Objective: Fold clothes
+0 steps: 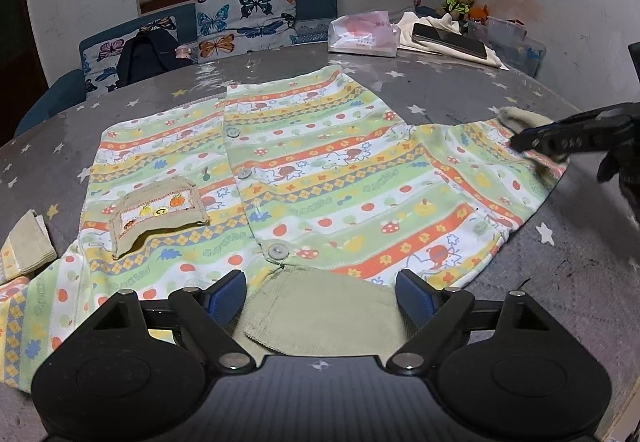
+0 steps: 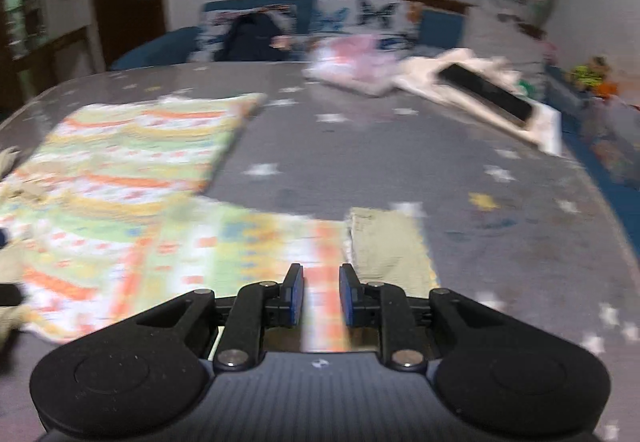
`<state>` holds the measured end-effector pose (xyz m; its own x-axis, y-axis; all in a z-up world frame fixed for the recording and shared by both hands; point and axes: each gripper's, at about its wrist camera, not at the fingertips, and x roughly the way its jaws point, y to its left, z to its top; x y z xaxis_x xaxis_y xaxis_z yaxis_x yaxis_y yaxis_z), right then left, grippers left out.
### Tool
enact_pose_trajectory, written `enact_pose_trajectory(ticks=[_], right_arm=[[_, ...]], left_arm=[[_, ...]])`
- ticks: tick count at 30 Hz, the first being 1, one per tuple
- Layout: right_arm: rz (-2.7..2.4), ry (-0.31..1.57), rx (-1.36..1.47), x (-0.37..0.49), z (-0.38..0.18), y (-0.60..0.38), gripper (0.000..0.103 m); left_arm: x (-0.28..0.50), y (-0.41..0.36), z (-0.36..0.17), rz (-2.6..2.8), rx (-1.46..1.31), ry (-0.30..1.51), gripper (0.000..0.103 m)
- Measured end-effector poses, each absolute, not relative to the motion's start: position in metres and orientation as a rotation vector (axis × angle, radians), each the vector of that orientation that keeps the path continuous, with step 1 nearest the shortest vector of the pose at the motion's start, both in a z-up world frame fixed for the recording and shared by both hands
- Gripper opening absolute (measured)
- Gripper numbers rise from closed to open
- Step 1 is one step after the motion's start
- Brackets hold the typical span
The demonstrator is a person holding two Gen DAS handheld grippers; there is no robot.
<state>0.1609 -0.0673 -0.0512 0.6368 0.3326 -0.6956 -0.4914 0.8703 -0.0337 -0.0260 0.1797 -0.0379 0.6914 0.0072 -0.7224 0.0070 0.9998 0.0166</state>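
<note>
My left gripper (image 1: 320, 292) sits nearest the lens, bottom centre of the left view, its jaws released and standing wide with nothing pinched. Between and under them lies the green collar (image 1: 320, 312) of the shirt.

Table (image 1: 440, 89): grey, star-printed, filling the middle of both views.

Shirt (image 1: 304, 177): striped, buttoned, laid flat across the centre of the left view. Its body runs from the collar at the bottom edge up to the hem at upper centre. Its sleeves stretch crosswise, one to the lower left, one to the right edge.

Right sleeve (image 2: 248, 254): in the blurred right view it lies straight ahead of my right gripper (image 2: 321, 296), long axis running left to right, with the green cuff (image 2: 386, 250) just right of the fingertips.

Right gripper, state: jaws nearly together, a narrow gap between the pads. Striped cloth shows in that gap, but whether it is clamped I cannot tell.

Judgement: the right hand is nearer that sleeve, and the fold would carry it leftward over the body.
</note>
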Motion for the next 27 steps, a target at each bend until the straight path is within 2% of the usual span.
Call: enact_pose_trajectory(ticks=[8, 10, 12, 17, 19, 21, 25, 27], right_arm=[[0.322, 0.710, -0.180, 0.182, -0.042, -0.104, 0.020], [0.357, 0.702, -0.173, 0.180, -0.039, -0.096, 0.024], [0.402, 0.706, -0.176, 0.178, -0.040, -0.084, 0.034], [0.506, 0.725, -0.198, 0.175, -0.050, -0.046, 0.036], [0.514, 0.734, -0.205, 0.176, -0.056, -0.037, 0.042], [0.509, 0.724, -0.211, 0.176, -0.058, -0.032, 0.052], [0.519, 0.710, -0.209, 0.169, -0.054, -0.026, 0.055], [0.525, 0.704, -0.208, 0.165, -0.052, -0.023, 0.061]], left_arm=[[-0.025, 0.179, -0.036, -0.001, 0.025, 0.805, 0.086], [-0.024, 0.179, -0.035, -0.003, 0.022, 0.803, 0.086], [-0.023, 0.178, -0.035, -0.006, 0.017, 0.805, 0.086], [-0.024, 0.174, -0.038, -0.012, 0.023, 0.808, 0.086], [-0.026, 0.176, -0.038, -0.018, 0.010, 0.806, 0.086], [-0.028, 0.178, -0.037, -0.028, -0.002, 0.804, 0.086], [-0.033, 0.184, -0.034, -0.047, -0.029, 0.799, 0.086], [-0.035, 0.187, -0.032, -0.050, -0.042, 0.793, 0.086]])
